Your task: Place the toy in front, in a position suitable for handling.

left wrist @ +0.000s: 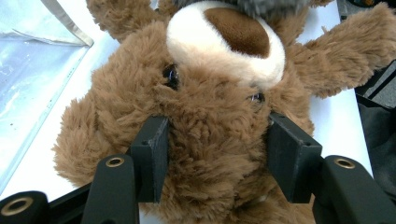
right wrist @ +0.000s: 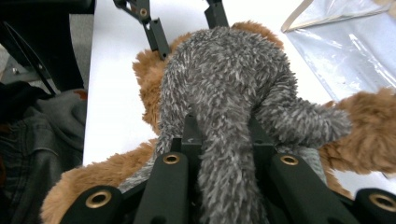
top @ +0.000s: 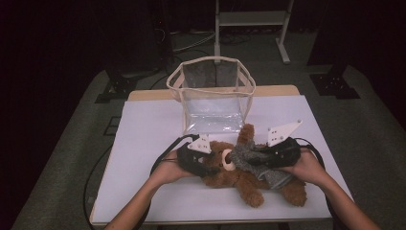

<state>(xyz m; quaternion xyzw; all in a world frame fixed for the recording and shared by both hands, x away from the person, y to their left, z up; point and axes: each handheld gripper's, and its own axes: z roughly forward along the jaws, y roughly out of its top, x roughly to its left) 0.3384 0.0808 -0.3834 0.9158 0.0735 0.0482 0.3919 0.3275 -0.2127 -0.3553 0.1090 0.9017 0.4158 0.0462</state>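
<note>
Two grippers work one teddy bear (top: pixel 239 175) that lies on its back on the white counter (top: pixel 143 143), just in front of the clear bag (top: pixel 213 96). My left gripper (top: pixel 198 158) has its fingers (left wrist: pixel 149 156) pressed into the head's fur, steadying it, I judge, while my right gripper (top: pixel 277 153) pinches a fold of the grey sweater (top: pixel 258 163) between nearly closed fingers (right wrist: pixel 189 140), probably to work it along the body. Both forearms reach in low, hands angled inward toward each other.

Looks like a lab recording setup. Dark room, black curtains, white-topped table (top: pixel 143 143) under a light, metal stand (top: pixel 251 21) and cables (top: pixel 191 43) on grey floor (top: pixel 72 143).
</note>
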